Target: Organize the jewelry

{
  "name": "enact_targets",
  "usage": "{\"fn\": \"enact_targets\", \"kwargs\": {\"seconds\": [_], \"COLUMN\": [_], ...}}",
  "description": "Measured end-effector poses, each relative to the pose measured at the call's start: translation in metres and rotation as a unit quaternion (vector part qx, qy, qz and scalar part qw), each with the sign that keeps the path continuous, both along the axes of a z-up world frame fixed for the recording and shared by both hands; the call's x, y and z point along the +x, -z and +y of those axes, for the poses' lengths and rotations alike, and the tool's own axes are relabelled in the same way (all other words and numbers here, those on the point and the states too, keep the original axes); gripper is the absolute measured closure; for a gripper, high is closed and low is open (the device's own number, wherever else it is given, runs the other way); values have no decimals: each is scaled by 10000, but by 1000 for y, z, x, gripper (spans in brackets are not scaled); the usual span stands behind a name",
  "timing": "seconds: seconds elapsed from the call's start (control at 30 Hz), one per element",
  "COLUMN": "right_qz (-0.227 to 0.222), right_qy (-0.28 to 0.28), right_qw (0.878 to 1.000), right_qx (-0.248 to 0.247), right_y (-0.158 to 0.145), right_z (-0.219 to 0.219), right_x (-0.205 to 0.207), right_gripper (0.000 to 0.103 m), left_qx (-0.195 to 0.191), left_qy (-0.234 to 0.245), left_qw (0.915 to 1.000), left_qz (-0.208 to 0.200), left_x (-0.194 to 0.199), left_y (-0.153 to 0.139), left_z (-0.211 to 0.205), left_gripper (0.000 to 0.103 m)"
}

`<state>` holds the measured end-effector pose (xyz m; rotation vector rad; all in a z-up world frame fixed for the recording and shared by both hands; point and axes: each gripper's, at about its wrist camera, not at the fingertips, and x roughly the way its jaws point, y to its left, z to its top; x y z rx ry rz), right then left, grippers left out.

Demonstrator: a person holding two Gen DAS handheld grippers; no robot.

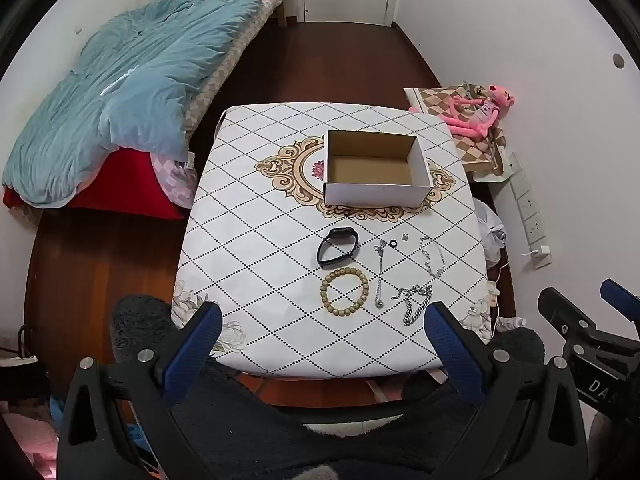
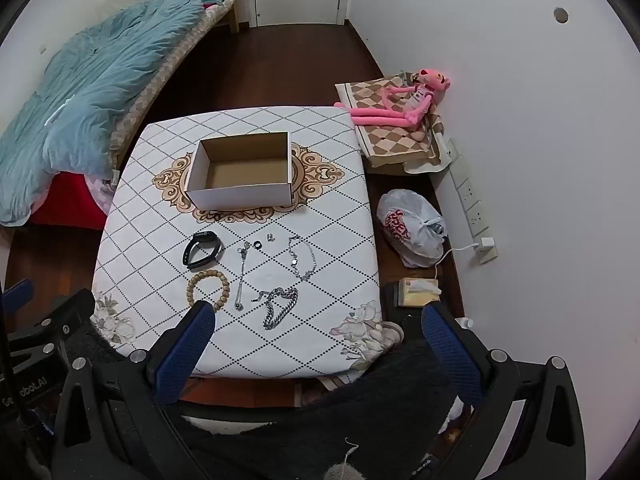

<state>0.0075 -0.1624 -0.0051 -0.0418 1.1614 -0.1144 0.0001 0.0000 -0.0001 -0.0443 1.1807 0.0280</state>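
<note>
Before the empty box (image 1: pixel 376 168), jewelry lies untouched: watch (image 1: pixel 337 246), bead bracelet (image 1: pixel 344 294), chains (image 1: pixel 418 304). Both left gripper (image 1: pixel 324 344) and right gripper (image 2: pixel 316 344) hang wide apart, holding nothing; best to lift one piece at a time.

Black tool (image 1: pixel 324 320) frames w/ blue ribbed pads, silver screws, fuzzy dark clothing.

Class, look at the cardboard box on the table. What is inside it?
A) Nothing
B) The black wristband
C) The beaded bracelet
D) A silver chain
A: the cardboard box shows only its bare brown floor, while all the jewelry lies on the table in front of it.
</note>
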Motion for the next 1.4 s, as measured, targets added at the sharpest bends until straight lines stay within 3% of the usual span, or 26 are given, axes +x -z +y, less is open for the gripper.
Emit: {"fn": "enact_targets", "kwargs": {"seconds": [0.9,1.4], "right_qz": [-70,-109], "right_qy": [43,19], "right_qw": [9999,9999], "right_qx": [-64,-86], "right_y": [-4,-8], "right_z": [-6,-2], "right_x": [-2,-1], "right_gripper": [0,0], "left_qx": [10,-5], "left_qy": [-12,-24], "left_qw": [10000,9999], "left_qz": [-70,-111], "left_x": [-1,0], "left_y": [5,-11], "left_z": [-4,-2], "left_gripper": [0,0]}}
